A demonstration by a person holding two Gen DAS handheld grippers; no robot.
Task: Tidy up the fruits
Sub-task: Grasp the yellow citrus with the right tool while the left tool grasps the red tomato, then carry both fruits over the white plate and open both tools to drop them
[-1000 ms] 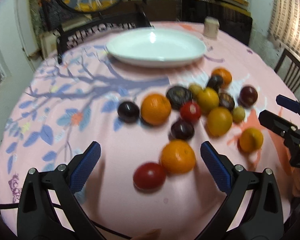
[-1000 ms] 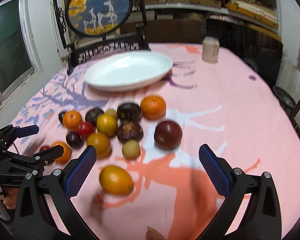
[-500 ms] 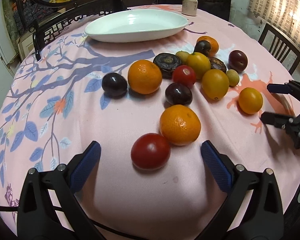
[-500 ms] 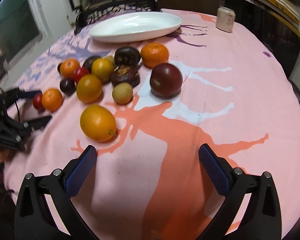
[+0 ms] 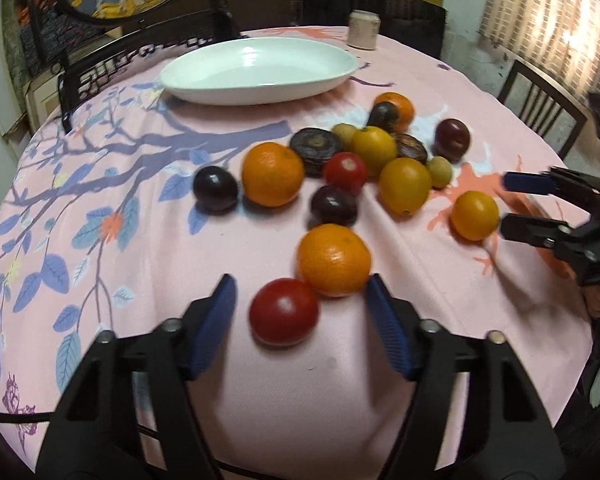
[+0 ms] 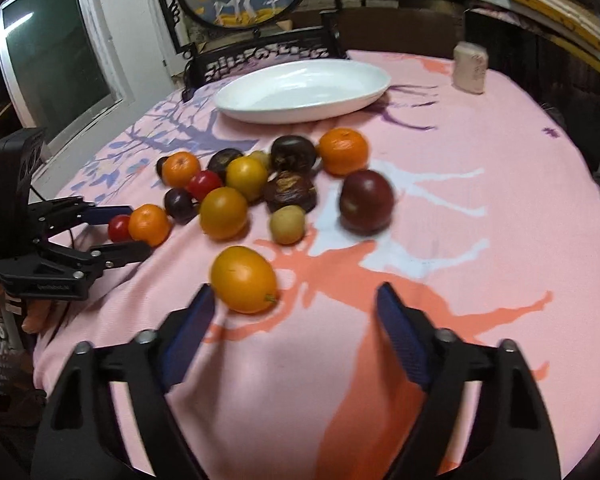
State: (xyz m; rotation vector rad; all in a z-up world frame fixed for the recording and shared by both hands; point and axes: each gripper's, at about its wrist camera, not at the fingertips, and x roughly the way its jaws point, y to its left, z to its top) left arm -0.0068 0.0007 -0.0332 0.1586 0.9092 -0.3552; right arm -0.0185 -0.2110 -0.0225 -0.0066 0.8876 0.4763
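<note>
Left wrist view, and the left gripper sits low over the pink tablecloth printed with blue branches, its blue-padded jaws closing with a glossy red tomato between them, neither pad on it yet; the right-hand pad is just about at the edge of a round orange mandarin that lies touching the tomato on its far side. Beyond them the rest of the fruit is bunched mid-table: a dark purple plum, a second orange mandarin, another small red tomato, a yellow-orange oval fruit and several dark, wrinkled ones. The shallow white oval dish stands at the far side with no fruit in it, well apart from the cluster. Over on the right wrist view, the right gripper is closing too, roughly half open, nothing gripped; a yellow-orange lemon-shaped fruit lies just ahead of its left pad, right at the tip, while the other pad stands over bare cloth. A large dark red plum rests further out, near the cluster.
</note>
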